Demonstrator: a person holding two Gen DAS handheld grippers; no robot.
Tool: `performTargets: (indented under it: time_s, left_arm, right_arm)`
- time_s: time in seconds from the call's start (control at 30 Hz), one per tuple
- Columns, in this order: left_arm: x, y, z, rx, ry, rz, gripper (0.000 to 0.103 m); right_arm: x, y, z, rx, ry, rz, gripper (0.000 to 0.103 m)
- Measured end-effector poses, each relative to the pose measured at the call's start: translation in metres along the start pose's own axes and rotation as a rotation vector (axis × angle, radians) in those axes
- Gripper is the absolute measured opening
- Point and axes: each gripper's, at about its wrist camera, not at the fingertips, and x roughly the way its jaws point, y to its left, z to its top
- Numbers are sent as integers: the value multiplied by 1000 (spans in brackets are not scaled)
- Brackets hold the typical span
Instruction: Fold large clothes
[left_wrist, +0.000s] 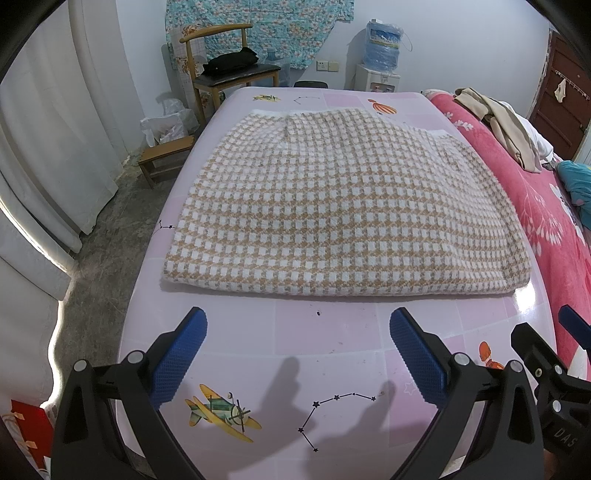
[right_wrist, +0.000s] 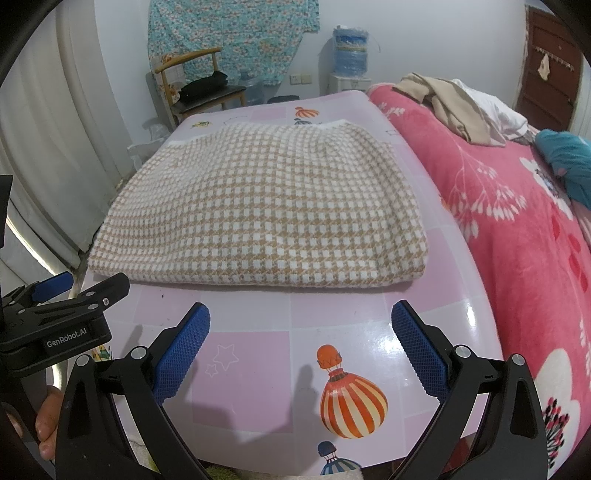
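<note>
A tan-and-white checked garment (left_wrist: 343, 206) lies folded into a thick rectangle on the pink patterned table (left_wrist: 332, 332), its folded edge toward me. In the right wrist view the same garment (right_wrist: 266, 210) fills the table's middle. My left gripper (left_wrist: 297, 325) hovers open over bare table just short of the garment's near edge, nothing between its blue pads (left_wrist: 181, 354). My right gripper (right_wrist: 301, 321) is also open and holds nothing, a little short of the near edge. Each gripper shows at the other view's side.
A bed with a pink floral blanket (right_wrist: 517, 229) runs along the table's right side, with beige clothes (right_wrist: 454, 107) and a teal cloth (right_wrist: 569, 162) on it. A wooden chair (left_wrist: 229, 74), a small stool (left_wrist: 166, 158), a water dispenser (left_wrist: 380, 55) and curtains (left_wrist: 55, 147) stand beyond and to the left.
</note>
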Motion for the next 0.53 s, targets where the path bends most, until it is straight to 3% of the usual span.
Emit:
performTargets:
  time_s: [0.53]
  left_arm:
    - [2, -1, 0, -12, 11, 1, 98]
  right_arm:
    - [1, -3, -1, -3, 1, 2, 95]
